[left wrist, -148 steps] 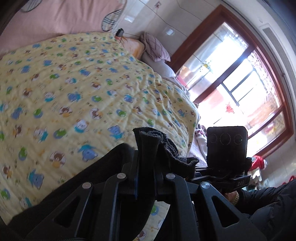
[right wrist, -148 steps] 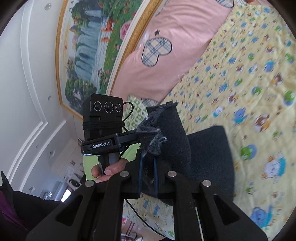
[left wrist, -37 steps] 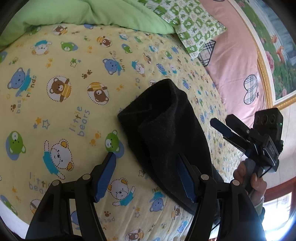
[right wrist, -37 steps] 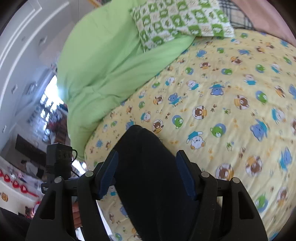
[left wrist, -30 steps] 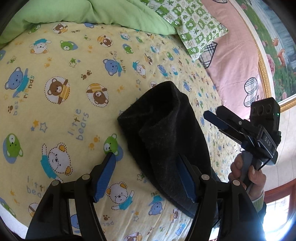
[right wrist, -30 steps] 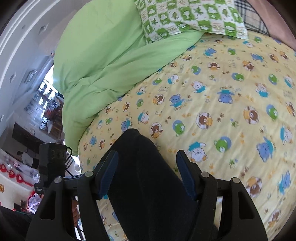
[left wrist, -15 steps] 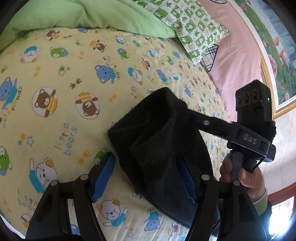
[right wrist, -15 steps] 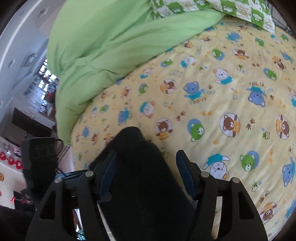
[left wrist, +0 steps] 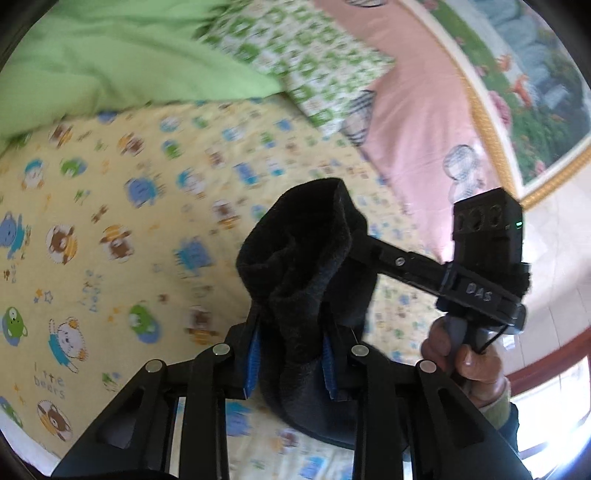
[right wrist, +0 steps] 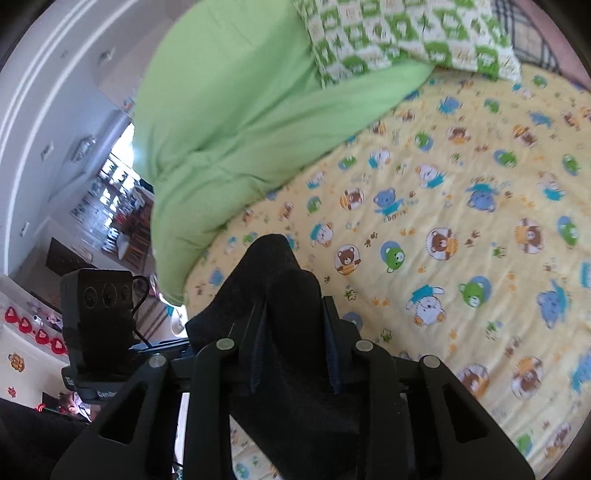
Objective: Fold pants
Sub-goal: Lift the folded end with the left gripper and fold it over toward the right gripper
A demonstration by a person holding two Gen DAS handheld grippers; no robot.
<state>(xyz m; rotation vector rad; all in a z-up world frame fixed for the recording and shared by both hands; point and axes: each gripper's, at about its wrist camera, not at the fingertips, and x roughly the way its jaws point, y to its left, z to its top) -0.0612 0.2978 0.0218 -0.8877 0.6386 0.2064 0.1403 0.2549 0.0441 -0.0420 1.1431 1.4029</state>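
The black pants (left wrist: 306,258) are folded thick and lifted above the yellow bear-print bedsheet (left wrist: 110,229). My left gripper (left wrist: 290,358) is shut on one end of the fold. My right gripper (right wrist: 293,354) is shut on the other end of the pants (right wrist: 284,295), which bunch up between its blue pads. The right gripper (left wrist: 369,245) also shows in the left wrist view, its fingers reaching into the cloth, held by a hand. The left gripper's body (right wrist: 99,325) shows at the lower left of the right wrist view.
A green quilt (right wrist: 229,110) and a green-checked pillow (right wrist: 399,33) lie at the head of the bed. A pink headboard cushion (left wrist: 424,110) and a framed landscape painting (left wrist: 535,74) stand behind. The bed edge and a cluttered room (right wrist: 110,206) lie to the left.
Both grippers were open around the folded pants lying on the sheet. Both have closed on the cloth and lifted it, and the two grippers have come closer together.
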